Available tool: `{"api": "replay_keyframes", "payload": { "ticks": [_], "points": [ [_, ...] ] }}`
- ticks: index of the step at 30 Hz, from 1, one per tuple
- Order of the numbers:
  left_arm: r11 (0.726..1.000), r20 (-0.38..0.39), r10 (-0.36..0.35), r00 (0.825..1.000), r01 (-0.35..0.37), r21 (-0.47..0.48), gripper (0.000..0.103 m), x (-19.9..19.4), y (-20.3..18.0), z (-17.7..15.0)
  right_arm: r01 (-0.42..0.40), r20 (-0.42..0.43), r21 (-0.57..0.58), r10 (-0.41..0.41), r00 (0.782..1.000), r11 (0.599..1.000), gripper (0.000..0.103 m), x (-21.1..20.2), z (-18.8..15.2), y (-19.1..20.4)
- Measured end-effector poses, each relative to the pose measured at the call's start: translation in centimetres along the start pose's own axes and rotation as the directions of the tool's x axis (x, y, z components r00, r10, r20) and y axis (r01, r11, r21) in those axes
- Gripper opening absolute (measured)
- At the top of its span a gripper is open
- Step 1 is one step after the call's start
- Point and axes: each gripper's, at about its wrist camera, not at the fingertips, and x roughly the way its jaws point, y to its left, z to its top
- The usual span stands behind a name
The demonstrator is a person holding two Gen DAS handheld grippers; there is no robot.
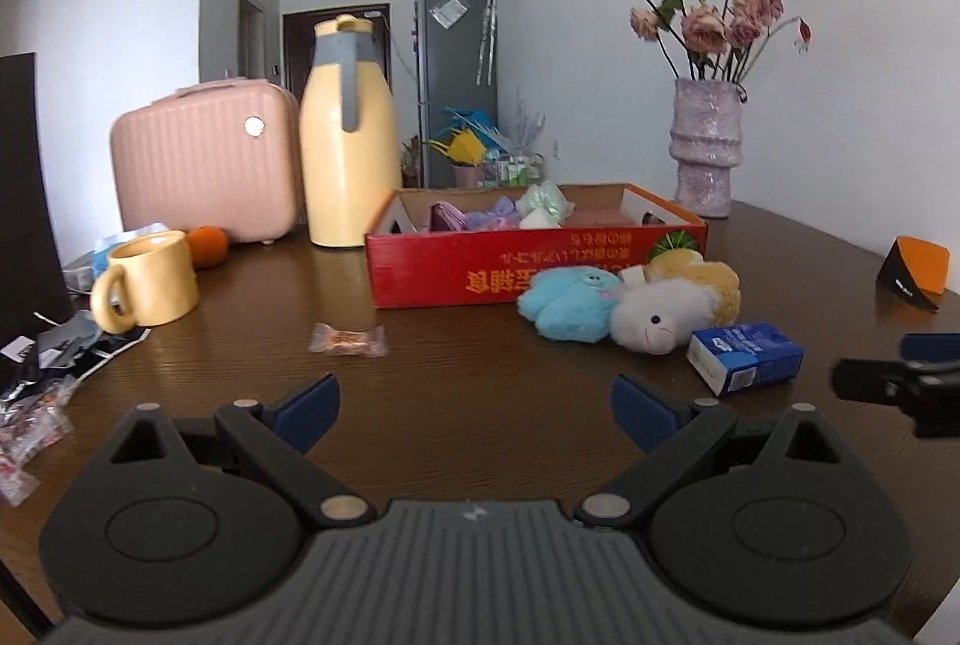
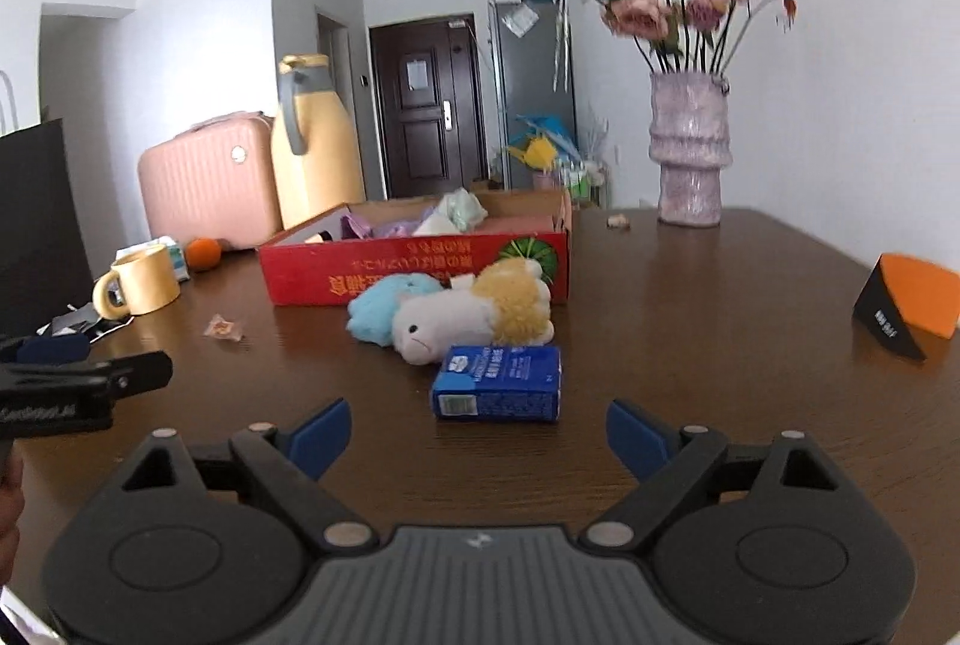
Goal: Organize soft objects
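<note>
The table is dark wood, glossy with window glare. Fluffy plush toys lie against a printed cardboard box (matt inside); the vase near the far edge looks roughly glazed ceramic.

A light blue plush toy, a white plush animal with small dark eyes and a yellow plush lie bunched together, touching, ahead of the right claw, just beyond the blue carton. Behind them stands the open red cardboard box, holding pale green and purple soft items.
</note>
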Motion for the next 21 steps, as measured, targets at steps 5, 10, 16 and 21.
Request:
{"api": "replay_keyframes", "payload": {
  "ticks": [5, 10, 16, 21],
  "points": [
    [1.000, -0.030, 0.000, 1.000, 0.001, 0.015, 0.099, 2.3, -0.2, 0.2, 0.010, -0.062, 0.021, -0.008, 0.998, 1.000, 0.087, 4.2, 1.3, -1.1],
    [0.999, -0.058, 0.042, 0.997, -0.043, -0.017, 0.099, 4.7, 1.6, 0.9, 0.016, -0.108, 0.045, -0.011, 0.994, 0.999, 0.076, 8.3, 2.5, -2.2],
    [0.996, -0.080, 0.078, 0.994, -0.081, -0.037, 0.099, 6.6, 3.6, 1.2, -0.114, -0.178, 0.063, 0.124, 0.976, 0.991, 0.061, 11.5, 2.5, 1.0],
    [0.997, -0.096, 0.072, 0.993, -0.074, -0.022, 0.100, 8.1, 3.6, 1.2, -0.342, -0.204, 0.093, 0.354, 0.913, 0.935, 0.064, 12.4, 3.4, 5.3]
  ]
}}
